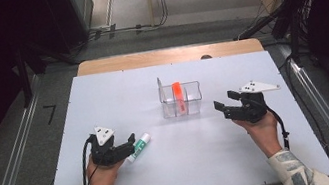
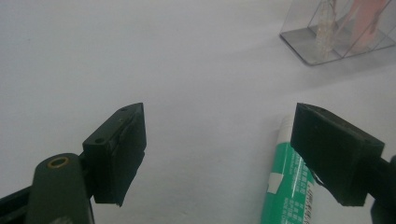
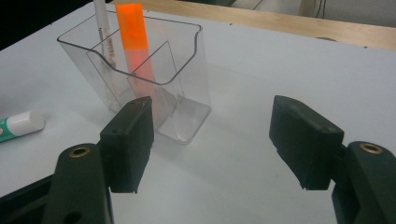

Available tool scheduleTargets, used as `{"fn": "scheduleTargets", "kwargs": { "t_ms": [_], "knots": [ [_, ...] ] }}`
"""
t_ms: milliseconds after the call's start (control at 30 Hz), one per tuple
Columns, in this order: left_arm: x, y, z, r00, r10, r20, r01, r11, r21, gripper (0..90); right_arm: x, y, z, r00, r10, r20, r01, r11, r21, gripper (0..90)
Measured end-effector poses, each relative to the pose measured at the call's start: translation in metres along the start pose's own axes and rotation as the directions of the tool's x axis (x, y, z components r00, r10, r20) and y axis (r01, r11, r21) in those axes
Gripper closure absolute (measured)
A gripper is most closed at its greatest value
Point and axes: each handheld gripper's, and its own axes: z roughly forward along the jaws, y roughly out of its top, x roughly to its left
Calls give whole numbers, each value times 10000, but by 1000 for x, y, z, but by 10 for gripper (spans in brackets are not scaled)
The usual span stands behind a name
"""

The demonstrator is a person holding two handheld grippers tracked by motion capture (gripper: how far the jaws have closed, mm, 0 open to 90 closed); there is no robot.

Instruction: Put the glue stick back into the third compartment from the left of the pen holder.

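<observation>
Glue stick [image 2: 288, 182] beside left gripper [image 1: 128, 144], clear organizer [image 1: 181, 100] beyond.

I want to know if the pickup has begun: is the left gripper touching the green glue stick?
Cannot tell. In the left gripper view, one of the left gripper's fingers overlaps the glue stick, hiding any contact or gap.
</observation>
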Motion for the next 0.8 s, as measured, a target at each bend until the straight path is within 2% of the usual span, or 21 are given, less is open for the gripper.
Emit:
{"fn": "scheduleTargets", "kwargs": {
  "t_ms": [233,367,467,800],
  "knots": [
    [-1,-1,3,9999,150,74,-151,9998,135,188,0,-1,0,10000,-37,-4,37,10000,28,291],
    [-4,-2,5,9992,294,277,-303,9991,296,198,0,-1,0,10000,-20,1,20,10000,31,291],
    [-7,-2,6,9977,539,399,-557,9975,442,216,0,-1,0,10000,3,-14,-3,10000,33,292],
    [-14,-2,9,9932,792,848,-851,9940,689,302,-1,-2,1,10000,7,-8,-7,10000,53,293]
  ]
}}
